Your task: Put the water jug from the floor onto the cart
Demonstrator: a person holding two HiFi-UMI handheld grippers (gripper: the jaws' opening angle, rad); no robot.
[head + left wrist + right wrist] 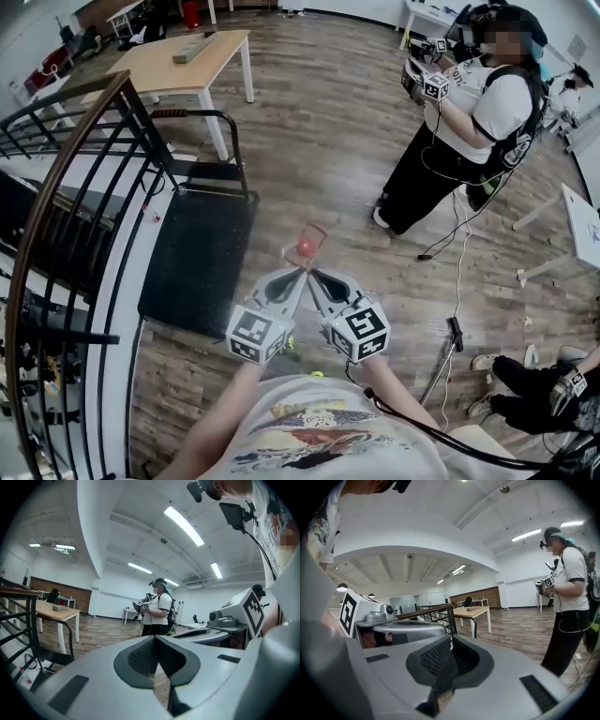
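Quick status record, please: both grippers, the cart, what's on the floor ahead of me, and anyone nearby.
left gripper: shut, nothing between the jaws
right gripper: shut, nothing between the jaws; tip close beside the left one
cart: black platform, nothing on it, left of the grippers
floor ahead: small red item just past the tips; cannot tell what it is
bystander: standing at upper right in the head view, holding grippers

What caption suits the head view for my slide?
Left gripper and right gripper, both shut, side by side over the wood floor beside the black cart; another person stands beyond.
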